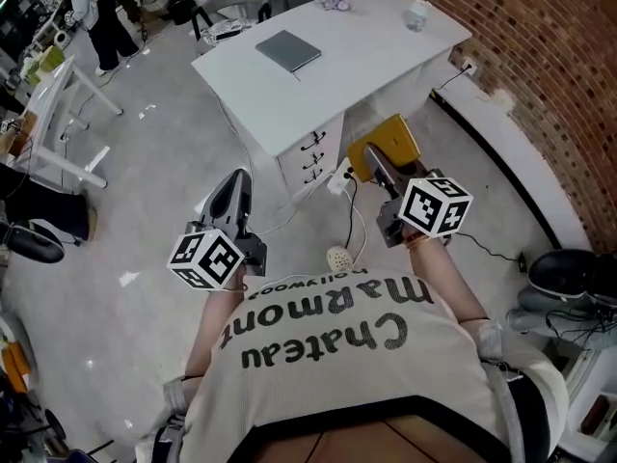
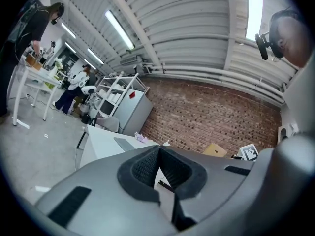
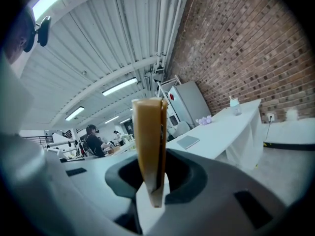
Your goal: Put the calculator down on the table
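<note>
In the head view the yellow calculator [image 1: 393, 139] stands on edge in my right gripper [image 1: 374, 165], which is shut on it, held over the floor short of the white table [image 1: 362, 70]. The right gripper view shows the calculator [image 3: 149, 141] edge-on, upright between the jaws of the right gripper [image 3: 153, 178], with the table [image 3: 224, 127] ahead to the right. My left gripper [image 1: 234, 185] hangs to the left at about the same distance from the table, shut with nothing in it. In its own view the pads of the left gripper [image 2: 158, 157] meet at the tip.
On the table lie a grey notebook [image 1: 288, 50], a small bottle [image 1: 416, 13] and a purple bundle [image 1: 334, 1]. Drawers [image 1: 314, 157] sit under it, with cables and a white round thing [image 1: 337, 257] on the floor. A brick wall [image 1: 540, 56] runs along the right; people stand at the far left.
</note>
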Motion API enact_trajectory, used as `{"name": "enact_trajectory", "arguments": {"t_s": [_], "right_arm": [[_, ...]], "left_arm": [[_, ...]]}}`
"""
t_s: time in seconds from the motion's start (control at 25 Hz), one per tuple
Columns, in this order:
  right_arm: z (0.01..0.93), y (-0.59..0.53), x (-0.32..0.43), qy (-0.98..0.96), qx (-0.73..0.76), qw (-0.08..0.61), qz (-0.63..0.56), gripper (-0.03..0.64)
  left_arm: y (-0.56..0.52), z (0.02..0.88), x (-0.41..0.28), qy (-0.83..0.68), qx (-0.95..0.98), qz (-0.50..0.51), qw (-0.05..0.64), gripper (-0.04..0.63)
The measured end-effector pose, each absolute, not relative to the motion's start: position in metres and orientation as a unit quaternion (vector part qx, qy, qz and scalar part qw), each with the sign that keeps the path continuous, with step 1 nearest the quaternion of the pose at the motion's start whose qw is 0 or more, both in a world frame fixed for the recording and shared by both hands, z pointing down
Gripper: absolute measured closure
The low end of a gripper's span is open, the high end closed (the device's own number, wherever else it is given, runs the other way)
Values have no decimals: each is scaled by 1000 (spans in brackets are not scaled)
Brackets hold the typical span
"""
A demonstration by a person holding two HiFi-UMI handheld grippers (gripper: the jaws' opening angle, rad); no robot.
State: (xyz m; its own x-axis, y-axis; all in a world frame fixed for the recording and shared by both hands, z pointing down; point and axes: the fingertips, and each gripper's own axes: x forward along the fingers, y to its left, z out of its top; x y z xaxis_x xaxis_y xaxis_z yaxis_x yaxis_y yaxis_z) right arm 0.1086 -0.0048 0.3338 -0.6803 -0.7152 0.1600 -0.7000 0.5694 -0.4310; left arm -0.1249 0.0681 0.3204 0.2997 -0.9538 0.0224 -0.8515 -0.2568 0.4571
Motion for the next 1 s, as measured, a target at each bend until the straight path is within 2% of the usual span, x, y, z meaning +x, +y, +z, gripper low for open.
{"name": "enact_trajectory", "arguments": {"t_s": [0.28, 0.52, 0.76, 1.0], "right_arm": [[322, -89, 105, 902, -367, 12, -229, 526], [335, -140, 108, 914, -339, 5, -223, 526], [364, -174, 106, 918, -311, -4, -245, 526], [399, -184, 102, 911, -298, -20, -284, 526]], "left_arm": [[-1, 310, -112, -589, 781, -116, 172, 595], [-40, 329, -101, -606, 764, -119, 184, 595], [-53, 347, -104, -658, 712, -155, 187, 595], [-49, 367, -100, -681, 695, -128, 192, 595]]}}
